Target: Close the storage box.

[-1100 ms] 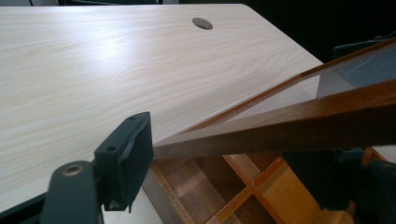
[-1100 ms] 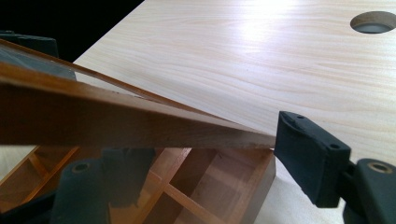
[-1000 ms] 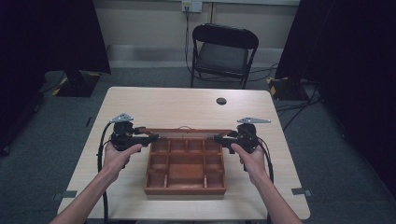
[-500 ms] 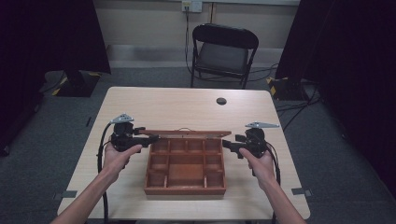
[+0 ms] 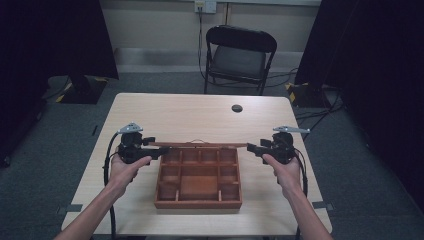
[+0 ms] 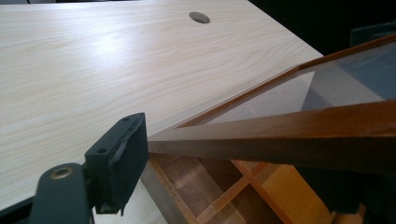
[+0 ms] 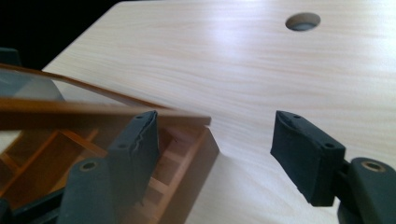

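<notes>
A wooden box (image 5: 197, 202) with several compartments sits on the table's near half. Its glass-paned lid (image 5: 200, 145) is tilted up over the back edge and looks like a thin bar from above. My left gripper (image 5: 154, 151) is shut on the lid's left frame (image 6: 280, 130), with one pad (image 6: 122, 158) pressed against the wood. My right gripper (image 5: 251, 148) is just off the box's right side, open, with nothing between its fingers (image 7: 135, 149). The lid's corner (image 7: 198, 119) lies just beyond its left jaw. The box's compartments (image 7: 56, 154) look bare.
The light wooden table (image 5: 200, 115) has a round cable hole (image 5: 237, 108) at the back, right of centre. A black folding chair (image 5: 240, 55) stands behind the table. Cables trail from both grippers down past the forearms.
My right gripper has opened, let go of the lid's right end and moved right, away from the box. The left gripper still holds the raised lid.
</notes>
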Available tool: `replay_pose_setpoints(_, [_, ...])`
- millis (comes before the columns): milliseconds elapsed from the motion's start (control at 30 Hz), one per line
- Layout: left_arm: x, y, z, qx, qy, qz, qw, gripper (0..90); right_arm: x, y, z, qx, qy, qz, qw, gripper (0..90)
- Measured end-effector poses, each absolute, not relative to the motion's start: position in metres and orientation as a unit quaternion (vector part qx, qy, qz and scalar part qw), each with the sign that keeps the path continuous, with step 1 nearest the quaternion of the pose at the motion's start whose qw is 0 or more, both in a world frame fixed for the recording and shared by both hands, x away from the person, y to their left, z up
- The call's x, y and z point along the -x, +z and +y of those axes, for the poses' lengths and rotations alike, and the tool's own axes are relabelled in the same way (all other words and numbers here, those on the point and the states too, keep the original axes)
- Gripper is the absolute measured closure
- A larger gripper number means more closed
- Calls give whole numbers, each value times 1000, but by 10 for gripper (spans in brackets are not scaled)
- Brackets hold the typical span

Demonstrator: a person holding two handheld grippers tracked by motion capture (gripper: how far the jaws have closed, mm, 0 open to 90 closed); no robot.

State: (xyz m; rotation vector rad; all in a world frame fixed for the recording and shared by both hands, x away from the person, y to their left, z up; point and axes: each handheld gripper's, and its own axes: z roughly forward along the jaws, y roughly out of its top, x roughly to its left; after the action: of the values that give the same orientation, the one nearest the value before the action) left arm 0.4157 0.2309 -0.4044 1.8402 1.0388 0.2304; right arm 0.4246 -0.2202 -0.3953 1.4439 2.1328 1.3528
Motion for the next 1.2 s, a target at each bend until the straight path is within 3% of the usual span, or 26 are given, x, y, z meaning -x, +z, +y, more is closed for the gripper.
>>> replay_pose_setpoints(233, [-411, -407, 230, -761, 93, 424, 482, 196, -427, -370, -211, -466, 481, 734, 109, 335])
replay_pose_setpoints(667, [-403, -408, 229, -766, 98, 422, 475, 200, -407, -326, -169, -377, 515, 767, 60, 482])
replay_pose_setpoints(800, [-402, -408, 229, -767, 100, 419, 476, 204, -403, -318, -154, -348, 522, 778, 41, 554])
replay_pose_setpoints(1033, [-402, -411, 230, -764, 101, 419, 480, 182, -397, -312, -118, -294, 510, 808, -8, 575])
replay_pose_setpoints(1200, [-401, -412, 230, -765, 104, 417, 479, 174, -400, -312, -100, -277, 494, 824, -26, 681])
